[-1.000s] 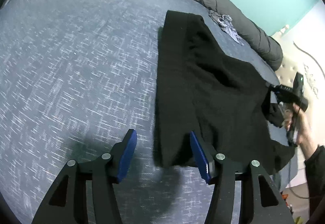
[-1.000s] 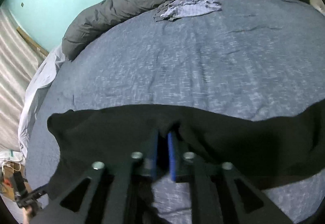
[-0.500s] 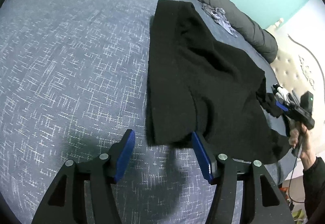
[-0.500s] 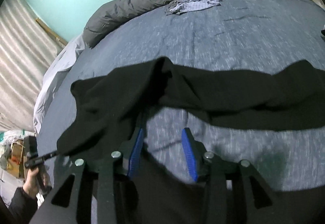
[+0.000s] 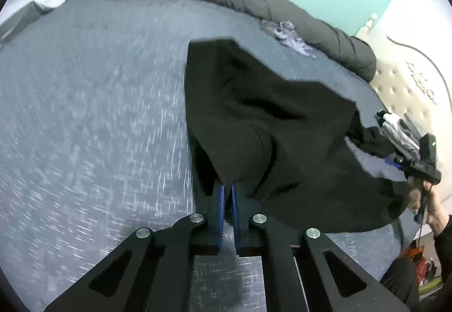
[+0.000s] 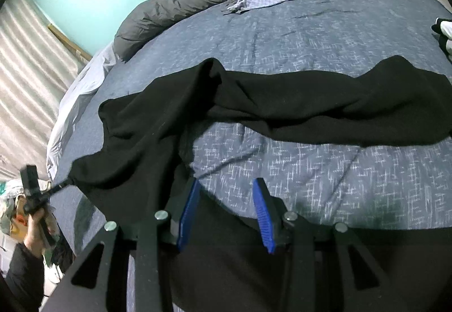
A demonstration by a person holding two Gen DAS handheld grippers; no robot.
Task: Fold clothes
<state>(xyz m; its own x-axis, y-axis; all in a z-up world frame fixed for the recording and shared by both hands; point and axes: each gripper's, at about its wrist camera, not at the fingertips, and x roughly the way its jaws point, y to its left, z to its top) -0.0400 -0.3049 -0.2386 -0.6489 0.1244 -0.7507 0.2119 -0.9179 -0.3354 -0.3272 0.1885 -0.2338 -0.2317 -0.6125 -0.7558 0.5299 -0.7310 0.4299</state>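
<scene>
On the blue bedspread (image 5: 84,119): left gripper (image 5: 227,193) clamped on black garment (image 5: 268,119) (edge bunched), right gripper (image 6: 226,193) spread apart, empty.

We find no text, label, brand, number or sign that we can read in either view.
</scene>
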